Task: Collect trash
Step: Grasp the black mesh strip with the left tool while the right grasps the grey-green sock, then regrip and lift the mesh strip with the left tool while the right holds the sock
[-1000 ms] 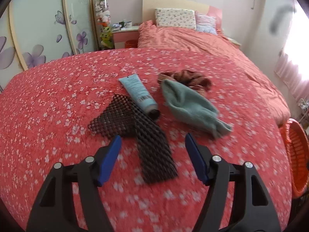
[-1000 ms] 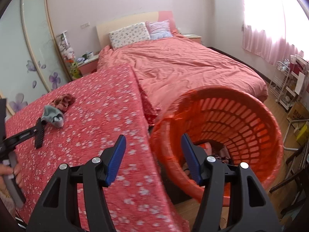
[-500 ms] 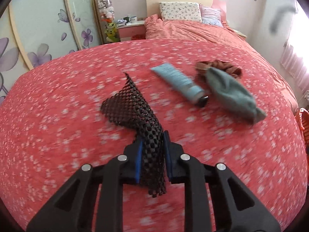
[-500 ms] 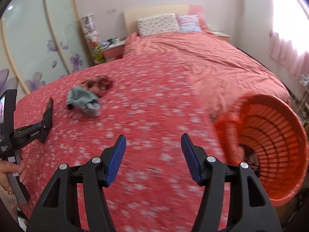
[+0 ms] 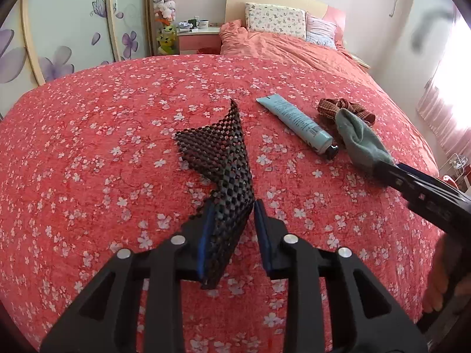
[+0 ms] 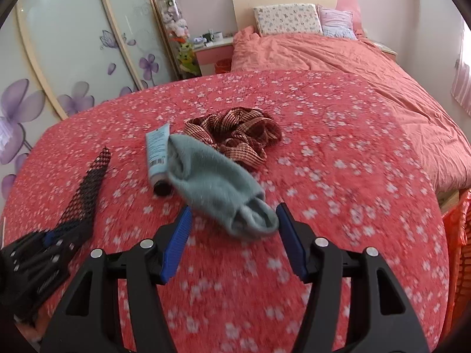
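My left gripper (image 5: 231,226) is shut on a black mesh mat (image 5: 219,158) and holds its near end lifted off the red floral blanket; the mat also shows in the right wrist view (image 6: 85,191). My right gripper (image 6: 234,235) is open, its jaws on either side of the near end of a grey-green sock (image 6: 215,182), also seen in the left wrist view (image 5: 357,139). A light blue tube (image 5: 295,122) with a black cap lies beside the sock. A brown checked cloth (image 6: 238,132) lies behind them.
The red floral blanket (image 5: 88,147) covers the surface. An orange basket (image 6: 459,253) stands at the right edge. Behind are a bed with pillows (image 5: 275,16), a pink nightstand (image 5: 200,39) and sliding wardrobe doors (image 5: 73,29).
My left gripper closed on the mesh mat and lifted its end. My right gripper swung left from the orange basket to the sock.
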Demonstrator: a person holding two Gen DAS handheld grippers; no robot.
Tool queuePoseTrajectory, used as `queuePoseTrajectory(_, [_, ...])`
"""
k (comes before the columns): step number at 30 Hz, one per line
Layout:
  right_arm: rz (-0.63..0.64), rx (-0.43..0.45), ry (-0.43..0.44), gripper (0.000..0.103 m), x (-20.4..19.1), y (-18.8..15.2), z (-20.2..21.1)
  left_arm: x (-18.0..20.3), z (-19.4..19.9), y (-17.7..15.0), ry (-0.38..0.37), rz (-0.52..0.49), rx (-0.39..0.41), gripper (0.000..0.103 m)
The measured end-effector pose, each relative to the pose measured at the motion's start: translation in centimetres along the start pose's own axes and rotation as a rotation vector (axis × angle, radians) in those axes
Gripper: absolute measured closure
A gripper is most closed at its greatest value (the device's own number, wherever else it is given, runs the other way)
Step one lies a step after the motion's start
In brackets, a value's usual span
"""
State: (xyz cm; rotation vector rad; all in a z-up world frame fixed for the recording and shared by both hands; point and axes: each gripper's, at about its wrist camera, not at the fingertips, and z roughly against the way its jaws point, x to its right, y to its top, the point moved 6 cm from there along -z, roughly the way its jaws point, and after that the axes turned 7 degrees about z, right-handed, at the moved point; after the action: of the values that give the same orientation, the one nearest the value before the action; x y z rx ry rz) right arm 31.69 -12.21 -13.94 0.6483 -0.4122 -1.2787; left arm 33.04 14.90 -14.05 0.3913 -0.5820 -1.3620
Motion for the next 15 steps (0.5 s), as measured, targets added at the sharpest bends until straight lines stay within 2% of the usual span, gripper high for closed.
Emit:
queuePoseTrajectory(1, [0.003, -0.010, 0.001, 0.062, -0.1, 0.0, -0.4, 0.1, 0.0, 0.0, -0.002, 0.001, 0.001, 0.069])
queuePoseTrajectory(4, [-0.003, -0.014, 0.012, 0.089, 0.2, -0.5, 0.0, 0.2, -0.3, 0.3, -0.001, 0.006, 0.001, 0.069])
queuePoseTrajectory(6, [-0.018, -0.003, 0.030, 0.091, 0.5, -1.0, 0.7, 0.3, -0.4, 0.5, -0.003, 0.008, 0.003, 0.073])
queuePoseTrajectory(7, [-0.026, 0.005, 0.033, 0.092, 0.9, -1.5, 1.4, 0.4, -0.4, 0.6, -0.005, 0.007, 0.005, 0.077])
queuePoseTrajectory(8, [-0.029, 0.010, 0.028, 0.092, 1.2, -2.0, 1.9, 0.5, -0.4, 0.6, -0.020, 0.005, 0.004, 0.086])
queuePoseTrajectory(9, [-0.033, 0.019, 0.022, 0.092, 1.7, -2.8, 2.8, 0.6, -0.3, 0.5, -0.032, 0.005, 0.000, 0.089])
queuePoseTrajectory(11, [-0.034, 0.026, 0.005, 0.092, 2.4, -3.9, 3.9, 0.9, 0.0, 0.2, -0.043, -0.007, 0.001, 0.092])
queuePoseTrajectory(15, [-0.044, 0.028, -0.028, 0.091, 3.8, -6.3, 6.1, 2.0, 1.0, -1.0, -0.080, -0.059, 0.006, 0.093])
